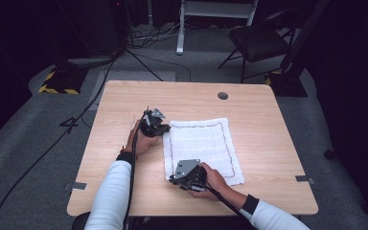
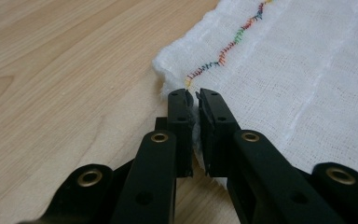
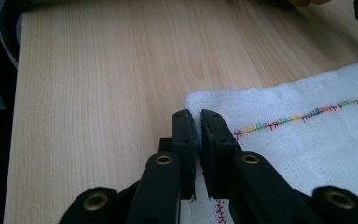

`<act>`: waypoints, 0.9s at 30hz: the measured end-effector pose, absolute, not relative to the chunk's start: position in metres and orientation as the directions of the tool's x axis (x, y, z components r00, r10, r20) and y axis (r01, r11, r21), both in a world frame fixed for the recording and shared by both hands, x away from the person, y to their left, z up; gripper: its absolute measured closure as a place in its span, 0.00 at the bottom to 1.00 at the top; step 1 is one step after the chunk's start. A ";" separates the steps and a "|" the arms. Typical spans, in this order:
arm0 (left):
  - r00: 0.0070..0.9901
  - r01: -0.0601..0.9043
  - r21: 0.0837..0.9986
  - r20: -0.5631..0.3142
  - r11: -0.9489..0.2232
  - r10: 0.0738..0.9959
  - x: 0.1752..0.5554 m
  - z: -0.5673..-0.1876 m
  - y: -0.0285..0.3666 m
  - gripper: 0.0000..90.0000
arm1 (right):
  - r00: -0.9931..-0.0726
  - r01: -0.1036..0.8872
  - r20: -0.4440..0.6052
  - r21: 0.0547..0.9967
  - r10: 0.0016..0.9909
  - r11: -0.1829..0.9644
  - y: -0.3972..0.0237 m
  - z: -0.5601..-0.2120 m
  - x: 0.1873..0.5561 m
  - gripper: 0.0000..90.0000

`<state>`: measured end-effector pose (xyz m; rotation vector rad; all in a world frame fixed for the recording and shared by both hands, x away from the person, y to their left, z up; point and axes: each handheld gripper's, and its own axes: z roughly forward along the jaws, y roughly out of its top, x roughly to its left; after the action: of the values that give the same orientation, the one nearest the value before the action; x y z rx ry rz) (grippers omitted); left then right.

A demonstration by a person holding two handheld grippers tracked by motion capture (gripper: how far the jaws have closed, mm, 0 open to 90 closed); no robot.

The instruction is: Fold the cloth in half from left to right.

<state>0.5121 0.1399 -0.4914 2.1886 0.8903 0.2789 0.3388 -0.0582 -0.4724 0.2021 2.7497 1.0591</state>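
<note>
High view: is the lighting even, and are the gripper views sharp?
High view: table lit, surroundings near black, left gripper slightly soft. Left gripper view: cloth weave crisp, near jaws blurred. Right gripper view: right gripper sharp at its tips, stitching clear.

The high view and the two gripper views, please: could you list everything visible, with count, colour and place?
cloth: one, white with multicoloured stitched border, spread flat on the table's middle
table: one, light wood, centre
cable hole: one, grey, table's far right
folding chair: one, black, on the floor beyond the table
floor cables: several, black, left of the table
left gripper: one, black, shut on the cloth's far-left corner
right gripper: one, black, shut on the cloth's near-left corner
sleeves: two, white, bottom edge
</note>
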 end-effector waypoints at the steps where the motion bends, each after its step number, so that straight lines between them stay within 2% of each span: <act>1: 0.735 0.511 0.713 -0.074 -0.480 0.674 0.512 -0.490 0.142 0.93 | -0.973 0.058 -0.125 0.679 0.194 0.732 -0.058 -0.471 0.338 0.94; 12: 0.722 0.502 0.756 -0.099 -0.420 0.685 0.510 -0.479 0.147 0.93 | -0.966 0.047 -0.149 0.706 0.213 0.707 -0.063 -0.457 0.337 0.94; 22: 0.709 0.456 0.801 -0.063 -0.388 0.702 0.509 -0.469 0.128 0.94 | -0.951 0.100 -0.124 0.740 0.282 0.665 -0.092 -0.443 0.344 0.94; 27: 0.711 0.436 0.824 -0.070 -0.361 0.699 0.512 -0.466 0.099 0.94 | -0.935 0.135 -0.123 0.746 0.334 0.652 -0.114 -0.438 0.345 0.94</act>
<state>0.5118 0.0994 -0.4656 2.0119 0.8673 0.3675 0.3455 -0.1143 -0.4381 0.3793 2.6220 1.1541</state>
